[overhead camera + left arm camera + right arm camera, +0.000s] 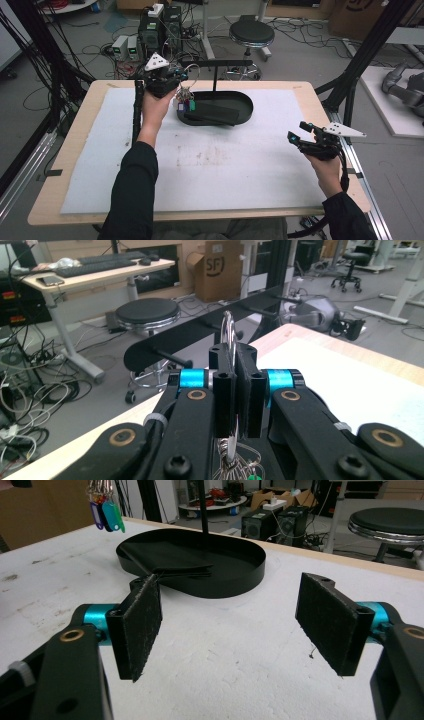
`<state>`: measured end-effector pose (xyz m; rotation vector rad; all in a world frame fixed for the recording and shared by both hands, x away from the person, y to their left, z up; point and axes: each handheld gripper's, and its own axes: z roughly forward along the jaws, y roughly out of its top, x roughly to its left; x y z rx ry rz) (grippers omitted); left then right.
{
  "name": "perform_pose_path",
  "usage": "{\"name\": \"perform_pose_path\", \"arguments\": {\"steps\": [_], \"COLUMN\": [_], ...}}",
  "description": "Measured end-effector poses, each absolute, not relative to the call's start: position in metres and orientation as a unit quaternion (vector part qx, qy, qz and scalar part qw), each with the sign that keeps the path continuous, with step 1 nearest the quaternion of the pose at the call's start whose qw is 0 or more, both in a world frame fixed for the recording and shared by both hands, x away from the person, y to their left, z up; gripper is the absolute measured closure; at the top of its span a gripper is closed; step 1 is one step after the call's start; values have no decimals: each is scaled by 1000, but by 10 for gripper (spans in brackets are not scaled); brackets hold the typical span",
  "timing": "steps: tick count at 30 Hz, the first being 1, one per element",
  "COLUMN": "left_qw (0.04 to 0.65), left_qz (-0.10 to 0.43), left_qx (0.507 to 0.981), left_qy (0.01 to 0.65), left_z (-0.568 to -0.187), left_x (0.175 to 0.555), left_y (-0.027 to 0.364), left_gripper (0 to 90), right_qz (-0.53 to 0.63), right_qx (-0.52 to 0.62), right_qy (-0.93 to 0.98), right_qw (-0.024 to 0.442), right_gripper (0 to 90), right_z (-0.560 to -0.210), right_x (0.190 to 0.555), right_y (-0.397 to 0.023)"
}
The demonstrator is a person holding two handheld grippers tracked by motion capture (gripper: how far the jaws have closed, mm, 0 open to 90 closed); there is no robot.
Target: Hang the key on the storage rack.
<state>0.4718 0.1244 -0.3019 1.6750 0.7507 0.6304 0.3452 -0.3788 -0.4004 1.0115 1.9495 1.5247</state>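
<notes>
Key ring headed for the rack

Left gripper (pixel 235 390) was clamped on the thin, slippery key ring (pixel 228 335) near the hook bar (pixel 200 335); light, dangly tags (pixel 106 514) would likely swing. Right gripper (pixel 235 625) sat apart, empty.

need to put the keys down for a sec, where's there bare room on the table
The white mat is bare across its whole near half, between the two forearms, and along its left edge. The strip between the black tray and the right gripper is also free. It is crowded at the far middle: the tray, its hook stand, and the left gripper shut on the key ring.
</notes>
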Motion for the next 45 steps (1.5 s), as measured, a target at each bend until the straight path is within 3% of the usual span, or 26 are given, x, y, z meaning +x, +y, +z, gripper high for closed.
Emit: {"name": "perform_pose_path", "arguments": {"steps": [37,45], "left_qw": [545,530], "left_qz": [265,280], "left_qx": [700,695], "left_qy": [379,396], "left_z": [-333,-340], "left_x": [499,497], "left_y": [131,133], "left_gripper": [860,795], "right_qz": [557,555], "right_qx": [368,369], "right_qy": [708,709], "right_qw": [231,231], "right_gripper": [271,271], "right_z": [-401,-401], "right_x": [346,345], "right_y": [-380,-380]}}
